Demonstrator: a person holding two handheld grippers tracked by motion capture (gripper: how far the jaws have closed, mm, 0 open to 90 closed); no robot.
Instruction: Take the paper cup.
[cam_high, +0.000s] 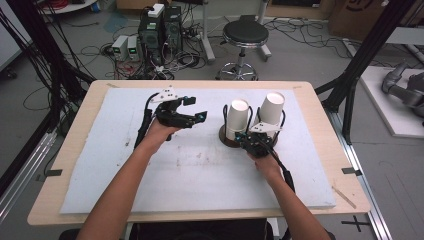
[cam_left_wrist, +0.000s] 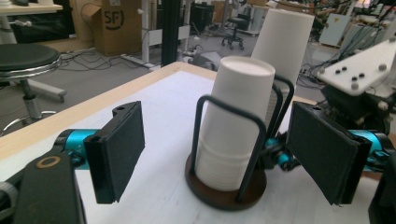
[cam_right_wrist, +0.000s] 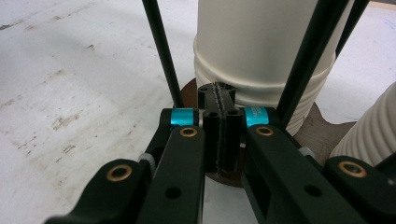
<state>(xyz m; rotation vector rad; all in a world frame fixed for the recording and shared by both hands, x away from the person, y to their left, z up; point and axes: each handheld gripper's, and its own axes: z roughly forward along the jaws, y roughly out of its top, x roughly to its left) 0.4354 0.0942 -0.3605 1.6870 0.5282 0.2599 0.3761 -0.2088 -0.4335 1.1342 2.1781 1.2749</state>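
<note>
left hand-held gripper: jaws wide apart, nothing between, left of cup stacks | right hand-held gripper: jaws pressed together at brown holder base | paper-cup stacks: desk centre-right, in black wire holder

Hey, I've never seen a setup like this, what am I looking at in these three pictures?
A person sits at a table covered with a white mat, holding a hand-operated claw in each hand. One picture looks down from above; the other two come from cameras riding on each claw. On the mat stand two stacks of white paper cups in a wire cup holder with a dark round base. The left claw is open and holds nothing. The right claw is shut, down at the holder's base.
</note>
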